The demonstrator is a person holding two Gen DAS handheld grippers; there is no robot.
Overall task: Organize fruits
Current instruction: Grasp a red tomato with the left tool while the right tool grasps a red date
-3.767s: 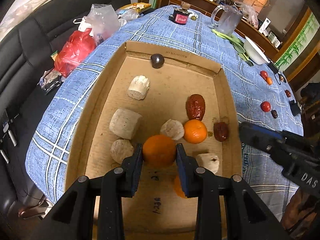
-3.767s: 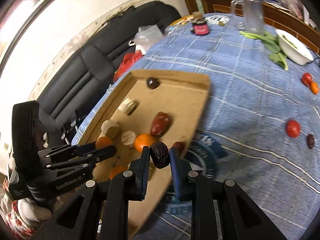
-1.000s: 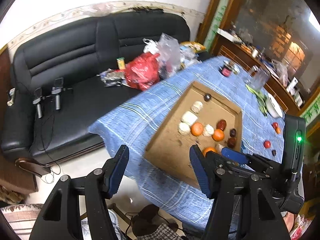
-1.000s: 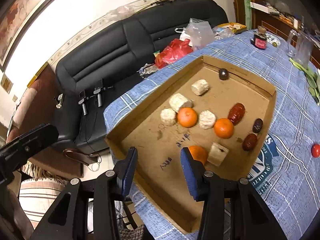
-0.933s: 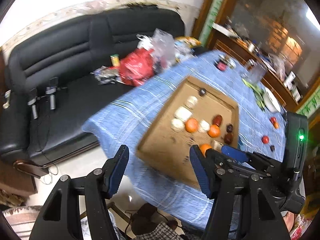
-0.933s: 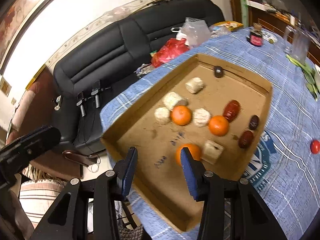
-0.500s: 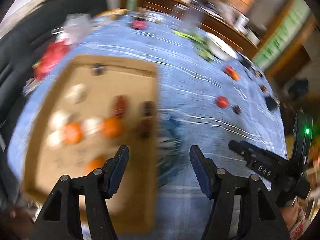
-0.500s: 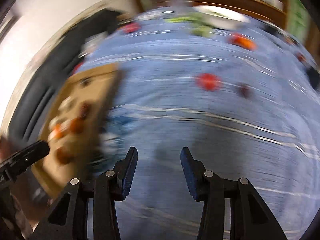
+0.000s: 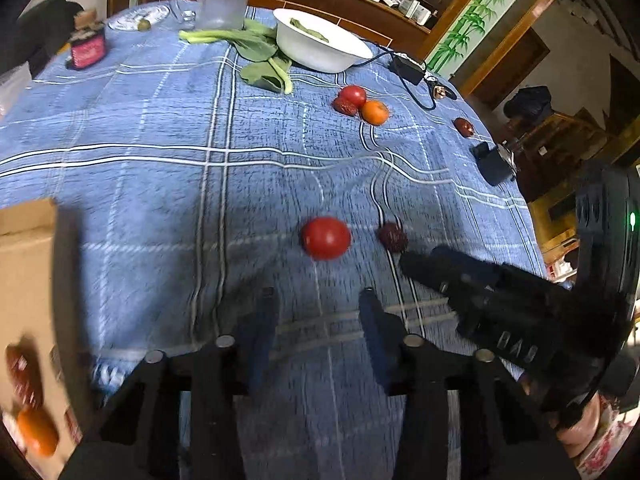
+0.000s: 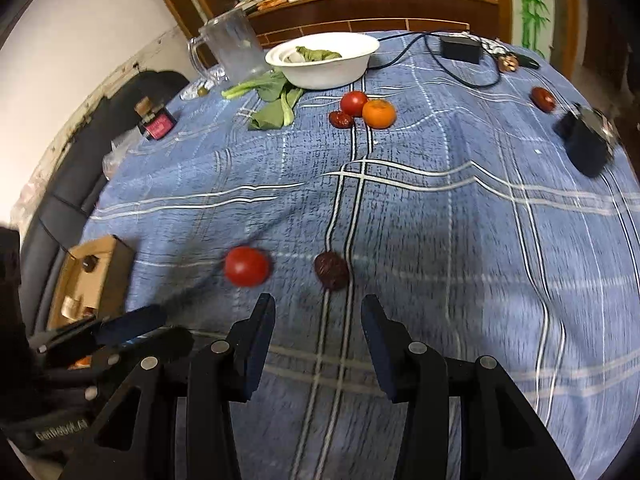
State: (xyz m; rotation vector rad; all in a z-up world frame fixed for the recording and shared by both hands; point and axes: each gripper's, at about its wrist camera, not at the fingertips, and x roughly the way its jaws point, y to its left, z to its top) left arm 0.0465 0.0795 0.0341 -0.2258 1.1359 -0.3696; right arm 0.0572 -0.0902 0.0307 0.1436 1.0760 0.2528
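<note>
left tongs [image 9: 316,300] agape, right tongs [image 10: 318,308] agape

Both grippers are matte black plastic: the left gripper [image 9: 318,322] and right gripper [image 10: 318,326] each carry two flat, dark blue finger pads [image 10: 258,334] on angular black arms studded with round silver screws [image 10: 220,347]. At the right of the left wrist view, the right one's body shows pale embossed lettering and a small green light [image 9: 632,219].

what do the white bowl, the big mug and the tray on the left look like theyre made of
White bowl: smooth, slightly glossy, probably plastic or melamine, possibly ceramic. Big mug: translucent, frosted-looking, glass or clear plastic. Tray: plain brown cardboard, matte, with folded walls.
</note>
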